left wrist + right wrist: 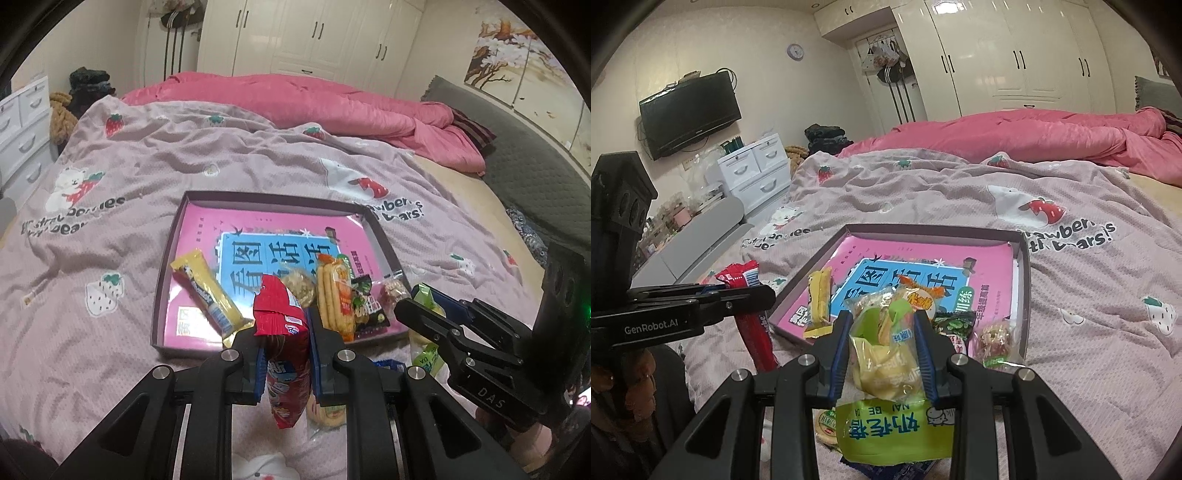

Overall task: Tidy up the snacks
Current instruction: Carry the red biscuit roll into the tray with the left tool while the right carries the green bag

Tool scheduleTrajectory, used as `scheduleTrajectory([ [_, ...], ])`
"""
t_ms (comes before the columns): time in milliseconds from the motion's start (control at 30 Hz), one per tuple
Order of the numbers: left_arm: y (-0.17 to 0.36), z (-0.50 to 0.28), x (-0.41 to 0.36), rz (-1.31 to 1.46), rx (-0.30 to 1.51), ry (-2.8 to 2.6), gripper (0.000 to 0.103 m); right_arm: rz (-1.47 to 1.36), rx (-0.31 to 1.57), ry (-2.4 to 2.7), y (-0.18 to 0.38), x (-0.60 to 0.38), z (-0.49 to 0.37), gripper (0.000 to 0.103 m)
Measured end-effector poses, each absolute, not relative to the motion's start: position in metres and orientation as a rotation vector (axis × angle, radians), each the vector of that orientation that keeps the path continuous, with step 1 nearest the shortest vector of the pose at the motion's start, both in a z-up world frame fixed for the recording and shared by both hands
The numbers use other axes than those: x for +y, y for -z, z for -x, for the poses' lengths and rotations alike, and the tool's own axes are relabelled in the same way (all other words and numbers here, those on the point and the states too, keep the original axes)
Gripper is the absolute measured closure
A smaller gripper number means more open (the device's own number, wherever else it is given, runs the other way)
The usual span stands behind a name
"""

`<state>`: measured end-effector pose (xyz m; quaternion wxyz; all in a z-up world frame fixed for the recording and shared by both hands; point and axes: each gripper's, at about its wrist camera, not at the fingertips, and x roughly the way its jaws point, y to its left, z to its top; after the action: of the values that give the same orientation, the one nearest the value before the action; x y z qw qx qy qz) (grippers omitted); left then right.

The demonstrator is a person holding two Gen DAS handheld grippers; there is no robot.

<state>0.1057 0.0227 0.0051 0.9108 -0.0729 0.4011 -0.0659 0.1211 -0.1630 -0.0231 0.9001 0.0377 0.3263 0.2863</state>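
Observation:
A shallow box [168,258] with a pink book inside lies on the bed; it also shows in the right wrist view [812,264]. In it lie a yellow bar [207,295], an orange cracker pack [334,295], a round biscuit [299,286] and other snacks. My left gripper [284,325] is shut on a red snack packet [282,350], held just before the box's near edge. My right gripper [882,332] is shut on a green and yellow snack bag [882,354], held at the box's near right edge.
More snacks [328,417] lie on the strawberry bedsheet [110,221] under the grippers. A pink quilt [295,99] is heaped at the far side. White drawers [757,173] and a wall TV [689,112] stand to the left.

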Motion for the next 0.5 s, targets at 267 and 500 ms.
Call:
scheduleTrajectory([
  [267, 0.002, -0.127, 0.021, 0.128, 0.82, 0.128, 0.084, -0.083, 0.652, -0.574, 0.018, -0.16, -0.136, 0.07],
  [500, 0.019, -0.155, 0.019, 0.11, 0.839, 0.126, 0.084, -0.058, 0.659, -0.543, 0.026, -0.155, -0.158, 0.07],
])
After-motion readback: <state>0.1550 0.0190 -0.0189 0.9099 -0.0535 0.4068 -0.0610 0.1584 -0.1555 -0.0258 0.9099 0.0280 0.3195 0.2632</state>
